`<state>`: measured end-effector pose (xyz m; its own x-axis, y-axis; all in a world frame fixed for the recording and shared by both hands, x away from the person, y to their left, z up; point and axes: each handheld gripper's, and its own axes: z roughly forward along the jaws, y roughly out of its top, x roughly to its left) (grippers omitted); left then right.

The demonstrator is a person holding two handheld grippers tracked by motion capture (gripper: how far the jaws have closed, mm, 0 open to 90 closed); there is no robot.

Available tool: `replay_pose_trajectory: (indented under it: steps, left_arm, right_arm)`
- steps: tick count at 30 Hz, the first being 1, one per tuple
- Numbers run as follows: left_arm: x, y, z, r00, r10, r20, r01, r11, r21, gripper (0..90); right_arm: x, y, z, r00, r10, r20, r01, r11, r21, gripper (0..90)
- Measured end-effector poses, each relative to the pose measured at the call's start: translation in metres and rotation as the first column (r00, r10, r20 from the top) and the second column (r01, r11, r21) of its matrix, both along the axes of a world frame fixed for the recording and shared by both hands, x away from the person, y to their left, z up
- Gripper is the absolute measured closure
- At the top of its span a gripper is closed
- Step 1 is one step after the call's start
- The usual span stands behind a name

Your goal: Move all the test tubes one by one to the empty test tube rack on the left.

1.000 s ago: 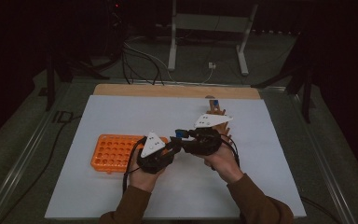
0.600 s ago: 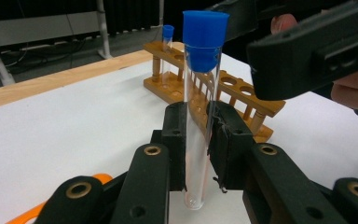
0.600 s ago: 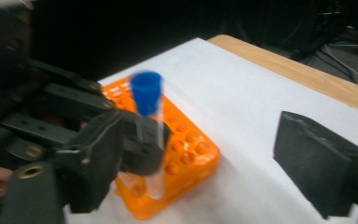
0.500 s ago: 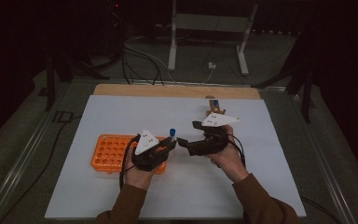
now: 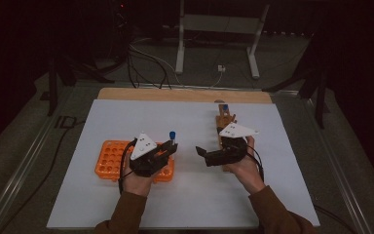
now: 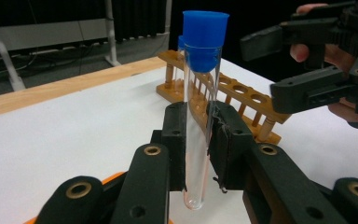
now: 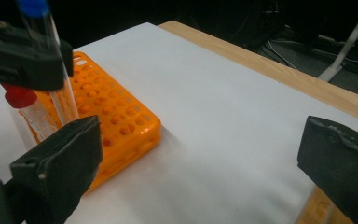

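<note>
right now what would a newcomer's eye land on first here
Probably the clear test tube with a blue cap, held upright between the jaws of the left gripper above the bright orange rack at the left of the white mat. Next, the right gripper, its jaws just opened wide with nothing between them, beside the wooden rack.

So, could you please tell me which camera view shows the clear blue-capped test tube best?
The left gripper view: the clear blue-capped test tube stands close, upright, clamped full-length. The high view gives mostly its blue cap; the right gripper view cuts off its cap at the frame edge.
</note>
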<state>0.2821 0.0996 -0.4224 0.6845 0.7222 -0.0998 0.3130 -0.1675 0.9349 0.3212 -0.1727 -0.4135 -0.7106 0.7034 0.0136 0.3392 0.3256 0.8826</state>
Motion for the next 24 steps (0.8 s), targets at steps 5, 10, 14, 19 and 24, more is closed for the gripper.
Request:
replay_pose_trajectory:
  steps: [5, 10, 14, 19, 24]
  left_arm:
    - [0.000, 0.007, 0.004, 0.9998, 0.016, 0.012, -0.016, 0.9999, 0.002, 77.3]
    - [-0.001, 0.017, 0.007, 0.9991, 0.035, 0.023, -0.035, 0.9994, 0.000, 77.3]
    - [-0.001, 0.027, 0.009, 0.9982, 0.051, 0.031, -0.051, 0.9987, -0.004, 77.2]
    - [-0.002, 0.040, 0.009, 0.9964, 0.077, 0.036, -0.076, 0.9971, -0.007, 77.3]
    - [-0.003, 0.054, 0.007, 0.9938, 0.106, 0.033, -0.106, 0.9944, -0.007, 77.2]
  right_arm:
    - [-0.003, -0.008, -0.002, 0.9998, -0.018, 0.004, 0.018, 0.9998, 0.005, 0.4]
    - [-0.006, -0.016, -0.002, 0.9996, -0.028, 0.008, 0.028, 0.9995, 0.012, 0.4]
    - [-0.008, -0.023, -0.003, 0.9992, -0.039, 0.011, 0.039, 0.9990, 0.024, 0.4]
    - [-0.009, -0.031, -0.005, 0.9985, -0.055, 0.011, 0.054, 0.9982, 0.027, 0.4]
    - [-0.011, -0.037, -0.006, 0.9978, -0.065, 0.007, 0.065, 0.9970, 0.041, 0.4]
